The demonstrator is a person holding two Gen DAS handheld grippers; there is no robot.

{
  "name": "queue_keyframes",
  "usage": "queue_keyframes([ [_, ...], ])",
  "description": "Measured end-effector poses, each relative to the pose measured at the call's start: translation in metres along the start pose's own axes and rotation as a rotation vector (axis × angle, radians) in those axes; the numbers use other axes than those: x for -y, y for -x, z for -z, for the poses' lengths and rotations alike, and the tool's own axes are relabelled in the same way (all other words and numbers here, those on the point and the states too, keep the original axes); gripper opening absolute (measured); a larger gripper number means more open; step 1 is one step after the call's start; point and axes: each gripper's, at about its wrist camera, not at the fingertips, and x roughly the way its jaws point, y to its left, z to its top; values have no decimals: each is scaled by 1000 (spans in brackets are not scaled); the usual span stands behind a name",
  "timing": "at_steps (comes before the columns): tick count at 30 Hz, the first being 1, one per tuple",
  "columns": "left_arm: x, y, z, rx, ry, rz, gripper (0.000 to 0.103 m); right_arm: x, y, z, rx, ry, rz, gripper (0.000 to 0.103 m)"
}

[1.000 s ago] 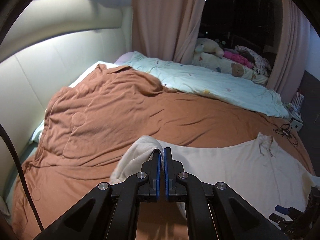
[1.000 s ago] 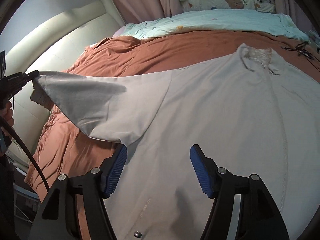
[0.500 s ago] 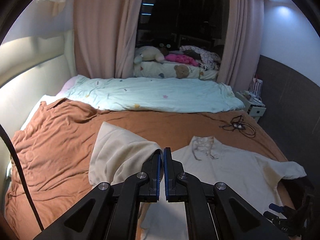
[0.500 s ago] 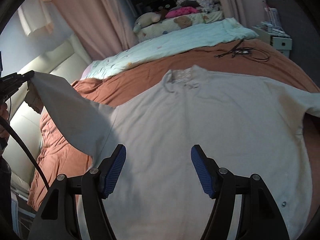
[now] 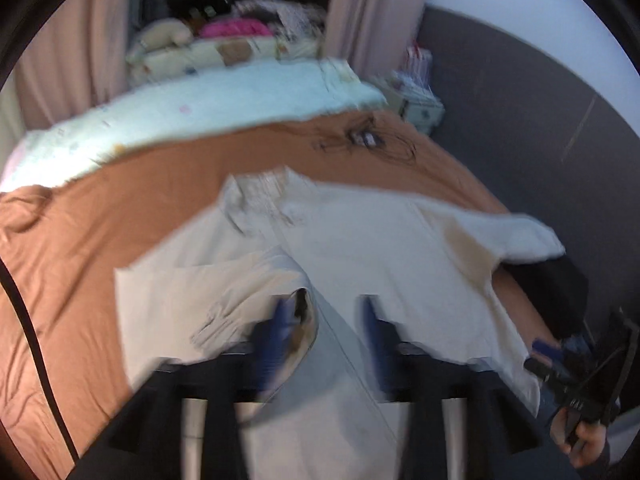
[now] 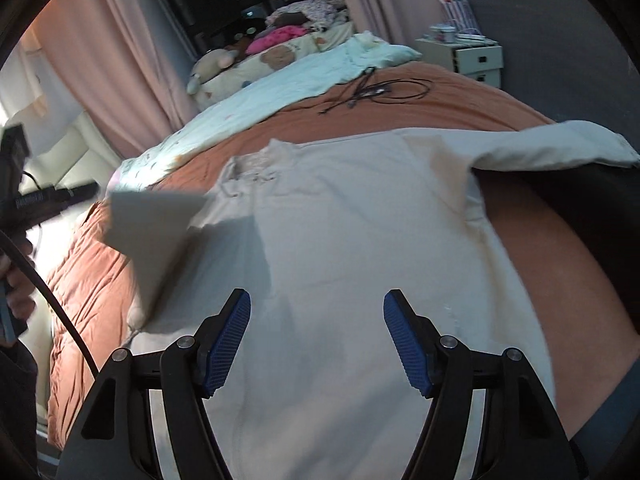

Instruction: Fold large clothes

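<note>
Our left tongs [image 5: 322, 336] show up blurred, their blue pads spread apart with nothing between them; the sleeve [image 5: 208, 292] lies loose just at 10 o'clock of them, its cuff touching the left pad. Our right tongs [image 6: 316, 336] stand wide open over the lower body of the cream shirt [image 6: 360, 220], gripping nothing. The shirt is spread front-up on the rust-brown bedspread [image 6: 400, 108], collar [image 6: 256, 168] toward 12 o'clock. In the right wrist view the sleeve hangs lifted off the bed at 9 o'clock, close to the tip of the left tongs. The other sleeve [image 6: 560, 144] stretches out toward 2 o'clock and lies over something dark. Beyond the collar we see a pale mint quilt [image 6: 280, 84] and, at 1 o'clock, a tangle of black cables [image 6: 380, 92] on the bedspread
</note>
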Motion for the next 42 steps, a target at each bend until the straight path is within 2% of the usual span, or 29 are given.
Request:
queue_keyframes([
  [1, 6, -9, 7, -9, -23, 5, 92, -2, 0, 3, -1, -5, 1, 68],
  [2, 13, -15, 13, -17, -45, 4, 94, -4, 6, 2, -3, -9, -4, 68],
  [5, 17, -22, 29, -58, -71, 11, 94, -9, 2, 2, -28, -1, -22, 68],
  [8, 5, -13, 40, -54, -69, -49, 94, -36, -14, 0, -59, 39, -44, 68],
  [16, -70, 18, 85, -54, 14, -196, 94, -142, -72, -9, -134, 219, -98, 68],
  [19, -100, 34, 112, -57, 63, -241, 94, -172, -102, -11, -173, 307, -93, 68],
  [21, -121, 42, 131, -60, 110, -259, 94, -174, -118, -16, -186, 362, -96, 68],
  [28, -183, 48, 195, -88, 279, -338, 93, -231, -193, -4, -248, 539, -32, 68],
  [32, -205, 49, 229, -94, 340, -319, 90, -254, -231, 3, -242, 602, 32, 68],
  [36, -216, 42, 251, -105, 373, -320, 86, -259, -274, 12, -286, 607, 72, 68],
  [38, -220, 33, 257, -120, 385, -315, 80, -258, -291, 17, -309, 625, 116, 68],
  [42, -222, 19, 263, -129, 388, -291, 76, -245, -304, 10, -299, 654, 200, 68],
])
